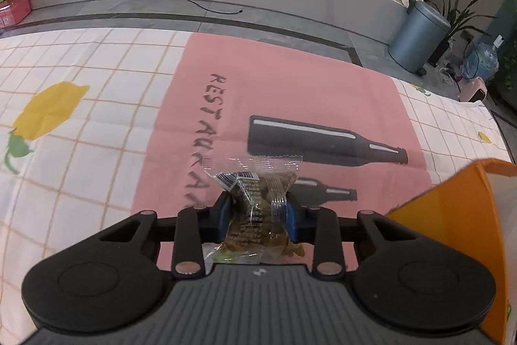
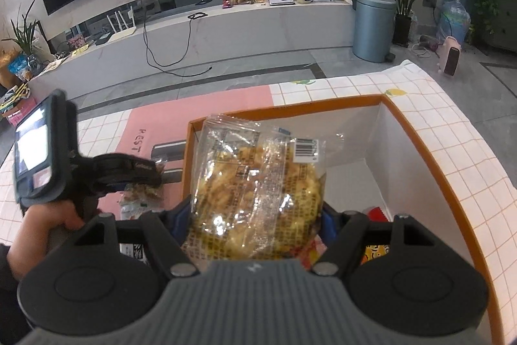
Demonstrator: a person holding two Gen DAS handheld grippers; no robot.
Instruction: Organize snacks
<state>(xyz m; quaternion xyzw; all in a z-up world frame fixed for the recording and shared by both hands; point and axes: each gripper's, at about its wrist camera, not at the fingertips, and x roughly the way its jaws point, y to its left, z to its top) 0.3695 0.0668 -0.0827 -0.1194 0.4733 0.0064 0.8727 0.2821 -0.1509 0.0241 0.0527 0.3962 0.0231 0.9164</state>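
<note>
- From the left wrist camera I see my left gripper (image 1: 258,210) with its jaws drawn close together, and they press on a small clear snack packet (image 1: 258,199) from both sides.
- The packet holds brownish pieces; it stands up between the blue pads (image 1: 290,215) above the pink part of the cloth (image 1: 274,86) that covers the counter.
- On this cloth there is a printed dark bottle (image 1: 323,141), just behind the packet in this view.
- At the right edge I see the outer wall of an orange box (image 1: 458,215), near my gripper.
- From the right wrist camera I see my right gripper (image 2: 255,215) with its jaws rather wide, gripping a bigger clear bag of yellow snacks (image 2: 255,189).
- This bag hangs over the near left corner of the orange box (image 2: 420,144), which has white inside walls.
- Some colourful packets (image 2: 376,249) lie on the bottom of the box.
- At the left, a hand (image 2: 48,222) holds the left gripper (image 2: 142,186), low over the pink cloth, just outside the box.
</note>
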